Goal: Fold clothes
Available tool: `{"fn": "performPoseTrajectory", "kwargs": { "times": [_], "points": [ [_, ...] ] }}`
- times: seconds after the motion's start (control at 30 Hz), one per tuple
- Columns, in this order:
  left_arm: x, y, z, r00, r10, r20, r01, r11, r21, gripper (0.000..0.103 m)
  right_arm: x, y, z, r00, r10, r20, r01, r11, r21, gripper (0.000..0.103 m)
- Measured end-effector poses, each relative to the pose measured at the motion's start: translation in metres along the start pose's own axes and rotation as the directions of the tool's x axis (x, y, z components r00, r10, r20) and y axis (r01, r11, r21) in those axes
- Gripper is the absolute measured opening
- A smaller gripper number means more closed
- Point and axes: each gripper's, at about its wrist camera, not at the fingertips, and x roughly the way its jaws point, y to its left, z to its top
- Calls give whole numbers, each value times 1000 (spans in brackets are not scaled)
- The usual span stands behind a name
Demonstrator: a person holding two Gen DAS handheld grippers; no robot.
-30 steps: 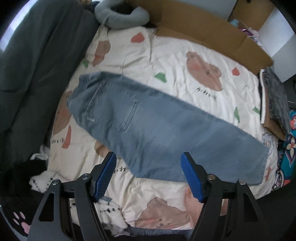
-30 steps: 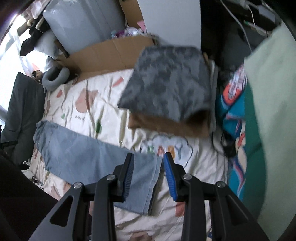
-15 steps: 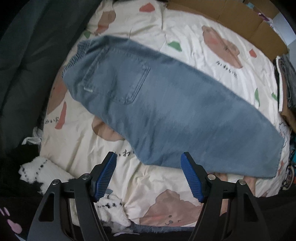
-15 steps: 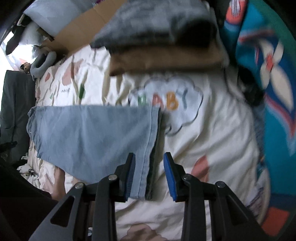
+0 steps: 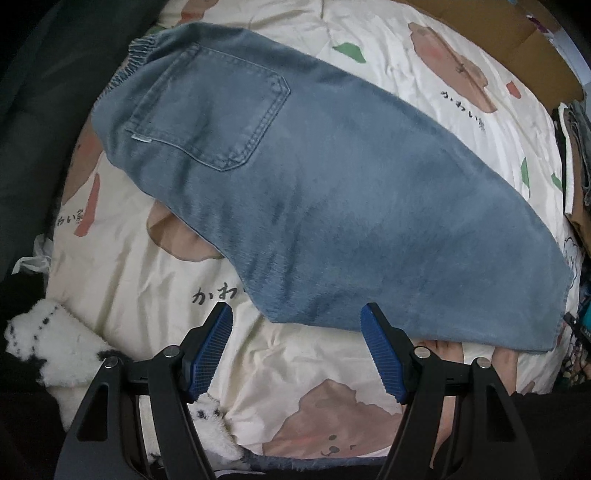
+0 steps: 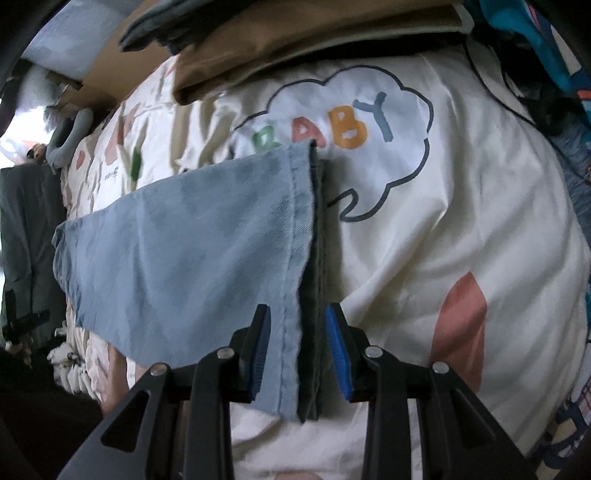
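Blue jeans, folded lengthwise with a back pocket on top, lie flat across the cream printed quilt. My left gripper points straight down over the near edge of the jeans around the crotch. It is open wide with nothing between its blue pads. In the right wrist view the leg end of the jeans reaches toward me. My right gripper straddles the stacked hem, jaws narrowly apart. The hem lies between the pads, and a small gap shows at the right pad.
A stack of folded clothes sits on the quilt just beyond the hem, seen at the right edge as the stack. Cardboard lines the far side. A white fluffy item lies near left, beside dark upholstery.
Both grippers have dropped toward the bed, so the jeans look much larger. The right gripper went from above the hem to straddling it. Jaw widths look unchanged.
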Motion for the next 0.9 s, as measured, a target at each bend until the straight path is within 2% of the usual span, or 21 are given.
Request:
{"fn": "performPoseTrajectory", "kwargs": {
  "times": [0.3,0.33,0.37,0.5,0.6,0.7,0.8,0.9],
  "points": [
    [7,-2,5,1000,11,-20,-11,1000,18,73,16,-8,8,999,34,-29,-33,999,43,30],
    [7,-2,5,1000,12,-21,-12,1000,26,73,19,-7,7,999,30,-37,-29,999,37,28],
    [7,-4,5,1000,14,-22,-14,999,35,73,23,-5,4,998,25,-51,-24,999,26,20],
    [6,-7,6,1000,19,-21,-18,998,64,73,25,-2,-6,998,1,-58,0,1000,8,12],
    [7,-8,6,1000,18,-22,-17,997,73,73,26,-6,-12,997,-2,-76,4,1000,24,10],
    [6,-9,7,1000,19,-22,-17,996,86,73,26,-6,-12,997,2,-83,0,1000,24,10],
    [7,-10,6,999,22,-25,-19,995,103,73,19,-3,-6,999,12,-52,-11,1000,17,12],
    [7,-10,7,999,21,-27,-18,995,100,73,17,-2,3,999,26,-37,-26,999,20,21]
  ]
}}
